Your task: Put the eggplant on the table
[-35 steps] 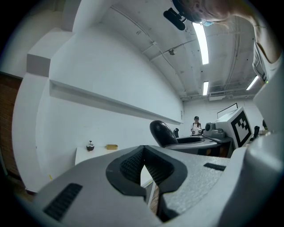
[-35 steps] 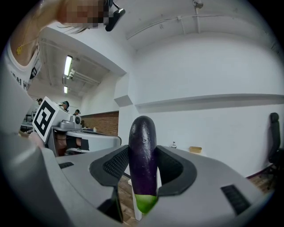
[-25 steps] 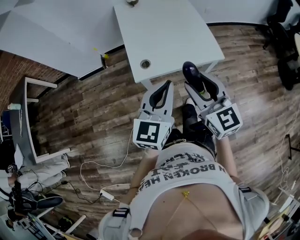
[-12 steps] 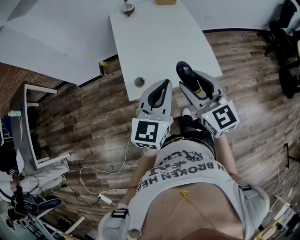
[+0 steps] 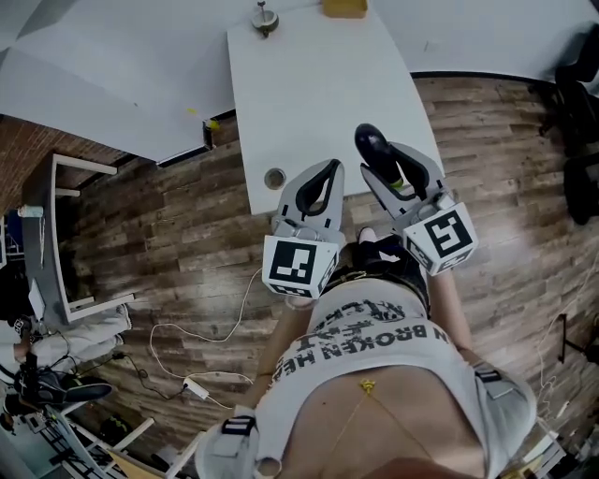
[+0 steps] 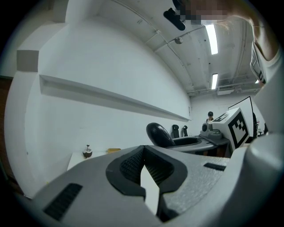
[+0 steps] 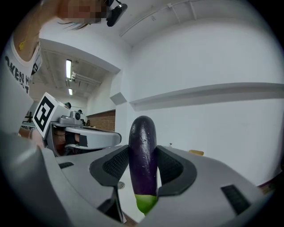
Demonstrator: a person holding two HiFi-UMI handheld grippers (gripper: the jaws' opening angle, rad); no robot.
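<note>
Right gripper (image 7: 143,165) clamps the eggplant (image 7: 142,137) between our pads, its dark end sticking out past them; we hold it over the table's (image 5: 318,84) near edge; our left gripper (image 6: 143,155) hangs just beside, jaws closed on nothing, at that same edge; a tan block (image 5: 343,8) lies at the table's far end.

Head view steeply down, gripper views near-level along own fingers (image 6: 126,167), all share the white table (image 5: 318,94)

Left hand-held gripper (image 5: 331,168), right hand-held gripper (image 5: 394,161) with eggplant (image 5: 372,145) moved forward over table (image 5: 318,84)
</note>
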